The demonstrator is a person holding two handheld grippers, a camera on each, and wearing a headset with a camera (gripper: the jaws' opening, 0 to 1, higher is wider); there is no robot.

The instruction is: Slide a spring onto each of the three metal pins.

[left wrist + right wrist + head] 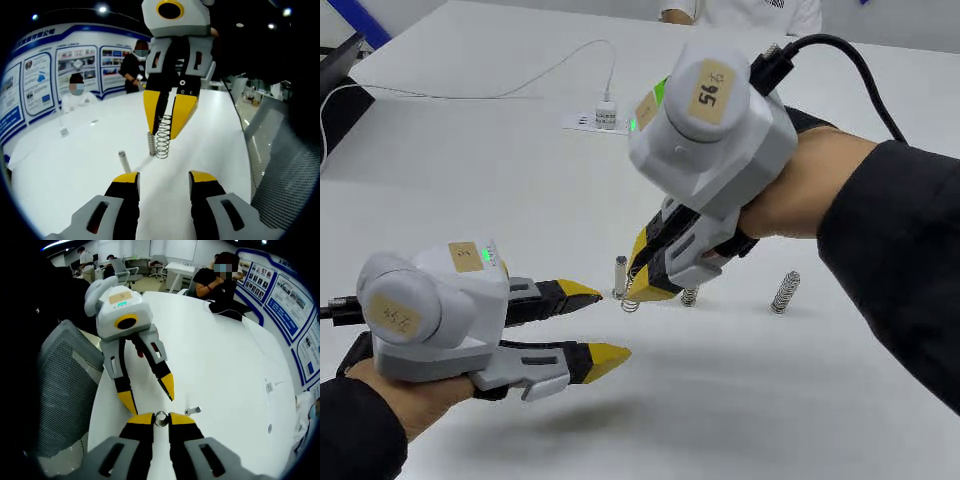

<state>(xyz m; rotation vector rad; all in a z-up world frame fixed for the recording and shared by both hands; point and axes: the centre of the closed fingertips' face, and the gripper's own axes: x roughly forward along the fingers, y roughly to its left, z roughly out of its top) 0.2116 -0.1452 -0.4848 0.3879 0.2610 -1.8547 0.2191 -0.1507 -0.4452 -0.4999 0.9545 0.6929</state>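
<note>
My right gripper (642, 288) points down at the white table (740, 400), shut on a spring (630, 301) that hangs from its yellow tips. A short upright metal pin (620, 275) stands just left of that spring. In the left gripper view the held spring (162, 137) hangs beside one pin (150, 143), and another pin (123, 161) stands nearer. A second spring (689, 296) sits just right of the right gripper's tips, a third spring (785, 291) farther right. My left gripper (598, 322) hovers open at the lower left, holding nothing. The right gripper view looks down the spring (161, 416) end-on.
A white power adapter (606, 113) with a cable lies at the table's far side, where a person (740, 10) sits. A grey mesh chair (60, 390) stands beside the table edge. Wall posters (75, 65) and seated people are in the background.
</note>
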